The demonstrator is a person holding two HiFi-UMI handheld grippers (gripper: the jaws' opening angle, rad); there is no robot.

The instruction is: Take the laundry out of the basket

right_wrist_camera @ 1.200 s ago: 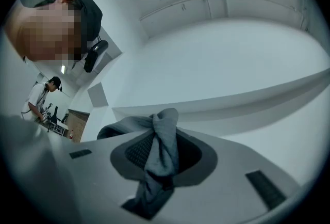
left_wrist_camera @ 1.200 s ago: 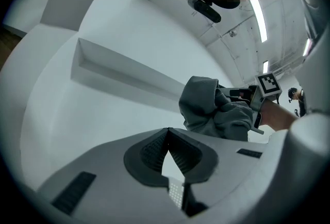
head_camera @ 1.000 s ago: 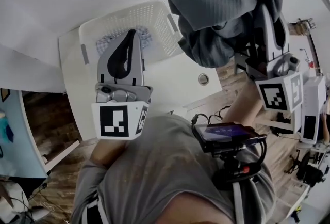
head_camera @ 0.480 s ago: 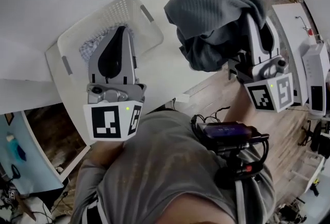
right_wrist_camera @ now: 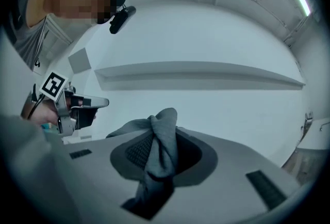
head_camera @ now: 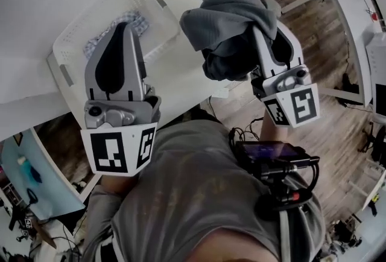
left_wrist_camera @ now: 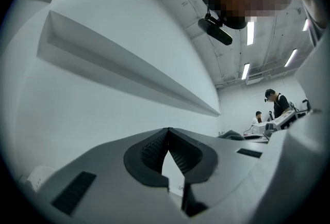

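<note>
Grey towel's out, more laundry in the basket

Left gripper point(head_camera: 123, 25) fingers pinched together, empty, above the white basket point(head_camera: 84, 19) with blue patterned laundry point(head_camera: 137, 20) on the surface point(head_camera: 181, 73). Right gripper point(head_camera: 271, 31) fingers clamp a bunched grey towel point(head_camera: 229, 13) midair.

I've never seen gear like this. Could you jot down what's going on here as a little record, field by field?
Right gripper: shut on the grey garment, bunched between its jaws
Garment's place: lifted clear, right of the basket in the head view
Left gripper: jaws together, nothing between them
Basket's place: on the white table
Inside it: a blue-and-white checked cloth
Task state: not finished; that cloth is yet to come out
</note>
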